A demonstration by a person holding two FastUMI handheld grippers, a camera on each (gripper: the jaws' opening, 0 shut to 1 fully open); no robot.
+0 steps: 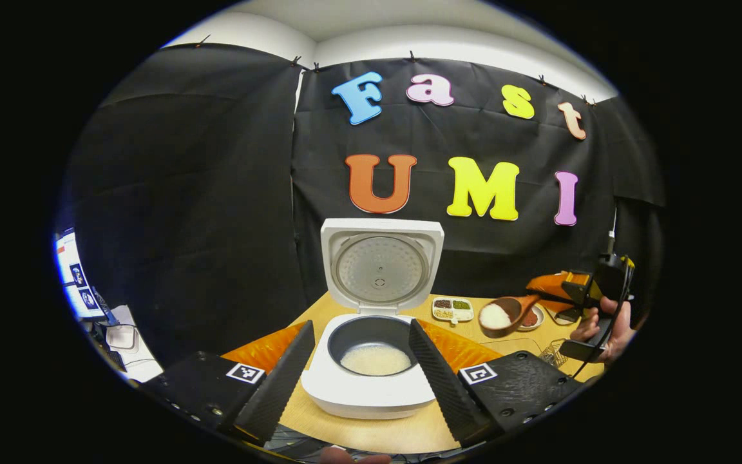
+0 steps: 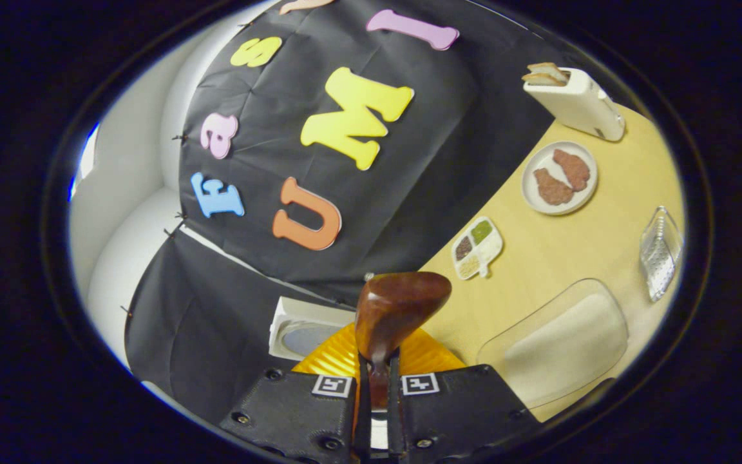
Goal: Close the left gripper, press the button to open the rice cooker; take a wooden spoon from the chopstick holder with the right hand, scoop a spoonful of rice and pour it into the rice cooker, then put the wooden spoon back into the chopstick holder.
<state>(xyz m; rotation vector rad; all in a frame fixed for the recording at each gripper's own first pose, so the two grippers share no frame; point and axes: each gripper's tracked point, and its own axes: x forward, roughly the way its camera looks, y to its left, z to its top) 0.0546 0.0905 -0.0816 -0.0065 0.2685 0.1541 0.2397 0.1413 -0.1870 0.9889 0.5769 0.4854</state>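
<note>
1. While the rice cooker (image 1: pixel 371 361) sits at the lower centre of the left gripper view with its lid (image 1: pixel 380 267) swung upright, its dark inner pot (image 1: pixel 371 335) is exposed and a shallow layer of rice (image 1: pixel 375 359) lies at the bottom.
2. At the bottom of that view the left gripper (image 1: pixel 361 367) has its two fingers spread wide, one on each side of the cooker, and they grip nothing.
3. At the right of the same view the right gripper (image 1: pixel 577 293), with a hand (image 1: pixel 609 328) on it, holds the wooden spoon (image 1: pixel 506 316) by the handle; the bowl carries a white heap of rice and hangs above the table (image 1: pixel 358 432), right of the cooker.
4. In the right gripper view the right gripper (image 2: pixel 377 380), at the bottom centre, has its fingers drawn close, clamped on the spoon's handle; the back of the wooden spoon (image 2: pixel 400 303) faces the camera.
5. Behind the spoon, at the lower left of centre, the cooker's lid (image 2: pixel 303 328) shows, with an orange mat (image 2: pixel 339 354) below it.
6. Toward the upper right lie a divided dish of grains (image 2: pixel 477 248), a plate (image 2: pixel 559 177) of two brown pieces, and a toaster (image 2: pixel 577 103) with bread.
7. At the lower right is a clear container (image 2: pixel 558 341), probably holding rice, though the glare makes that unsure.
</note>
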